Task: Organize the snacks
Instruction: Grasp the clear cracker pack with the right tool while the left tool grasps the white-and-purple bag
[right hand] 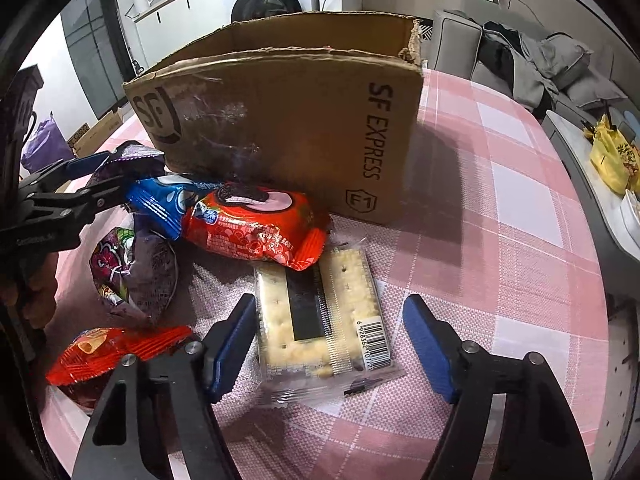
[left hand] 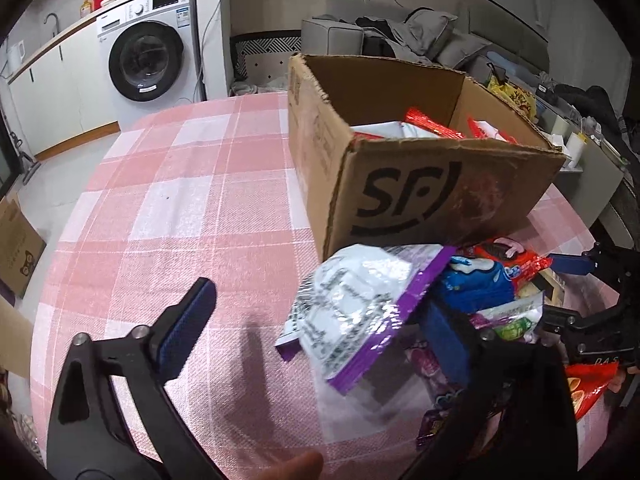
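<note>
A cardboard SF box [left hand: 404, 168] stands on the pink checked table and holds red and white packets [left hand: 432, 124]. It also shows in the right wrist view [right hand: 288, 120]. My left gripper [left hand: 320, 312] is open around a purple-and-silver snack bag [left hand: 360, 304], which lies between its fingers. In the right wrist view the left gripper [right hand: 84, 184] reaches into the snack pile. My right gripper [right hand: 330, 340] is open over a clear cracker pack [right hand: 320, 312]. A red cookie pack [right hand: 256, 224], a blue pack [right hand: 160, 200], a purple bag [right hand: 136, 272] and a red bag [right hand: 116, 352] lie beside it.
The pink checked tablecloth [left hand: 180, 200] covers the table. A washing machine [left hand: 148, 44] and counter stand behind, a grey sofa with clothes [left hand: 420, 28] at the back. A yellow bag [right hand: 612, 156] lies on a side table at the right.
</note>
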`<move>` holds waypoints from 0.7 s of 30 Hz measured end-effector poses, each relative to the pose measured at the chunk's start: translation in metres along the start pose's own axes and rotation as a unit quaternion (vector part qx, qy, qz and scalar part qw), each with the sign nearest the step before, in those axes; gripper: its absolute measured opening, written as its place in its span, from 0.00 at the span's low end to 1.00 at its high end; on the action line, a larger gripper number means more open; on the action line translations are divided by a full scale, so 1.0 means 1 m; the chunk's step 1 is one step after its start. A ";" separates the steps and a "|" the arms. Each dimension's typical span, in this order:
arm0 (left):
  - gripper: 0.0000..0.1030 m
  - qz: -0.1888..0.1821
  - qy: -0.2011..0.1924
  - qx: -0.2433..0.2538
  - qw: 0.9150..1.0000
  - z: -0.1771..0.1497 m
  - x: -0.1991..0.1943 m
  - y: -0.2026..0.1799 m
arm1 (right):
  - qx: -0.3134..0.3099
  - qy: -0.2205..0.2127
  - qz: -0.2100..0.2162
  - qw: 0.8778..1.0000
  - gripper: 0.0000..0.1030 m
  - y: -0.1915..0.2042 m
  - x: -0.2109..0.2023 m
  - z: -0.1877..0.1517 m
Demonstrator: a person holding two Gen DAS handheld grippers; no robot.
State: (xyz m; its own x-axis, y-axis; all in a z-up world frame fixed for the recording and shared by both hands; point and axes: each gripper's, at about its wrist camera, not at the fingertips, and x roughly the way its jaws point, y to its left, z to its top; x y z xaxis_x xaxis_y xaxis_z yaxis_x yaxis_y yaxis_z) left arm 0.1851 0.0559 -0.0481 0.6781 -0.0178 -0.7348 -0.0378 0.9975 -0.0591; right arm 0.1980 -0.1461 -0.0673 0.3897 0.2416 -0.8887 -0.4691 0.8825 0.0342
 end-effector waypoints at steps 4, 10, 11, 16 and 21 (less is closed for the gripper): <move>0.80 -0.011 0.012 0.012 1.000 -0.002 0.006 -0.001 | -0.004 0.000 0.002 1.000 0.72 0.002 -0.001 -0.002; 0.43 -0.042 0.031 0.020 0.998 -0.006 0.014 -0.002 | -0.008 -0.001 0.008 1.000 0.70 0.006 -0.006 -0.005; 0.41 -0.041 0.027 0.025 0.998 -0.007 0.013 -0.004 | -0.009 -0.001 0.009 1.000 0.67 0.006 -0.007 -0.006; 0.31 -0.045 0.011 0.038 0.998 -0.011 0.006 -0.008 | 0.001 -0.001 0.021 1.000 0.59 0.000 -0.011 -0.007; 0.31 -0.045 -0.006 0.036 0.998 -0.017 -0.009 -0.006 | 0.001 -0.001 0.023 1.000 0.59 -0.003 -0.015 -0.008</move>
State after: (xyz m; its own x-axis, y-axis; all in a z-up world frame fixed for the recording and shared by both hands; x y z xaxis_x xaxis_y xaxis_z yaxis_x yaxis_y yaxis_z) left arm 0.1664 0.0489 -0.0527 0.6849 -0.1072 -0.7207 0.0768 0.9942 -0.0750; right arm 0.1869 -0.1555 -0.0575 0.3687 0.2822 -0.8857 -0.4853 0.8711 0.0755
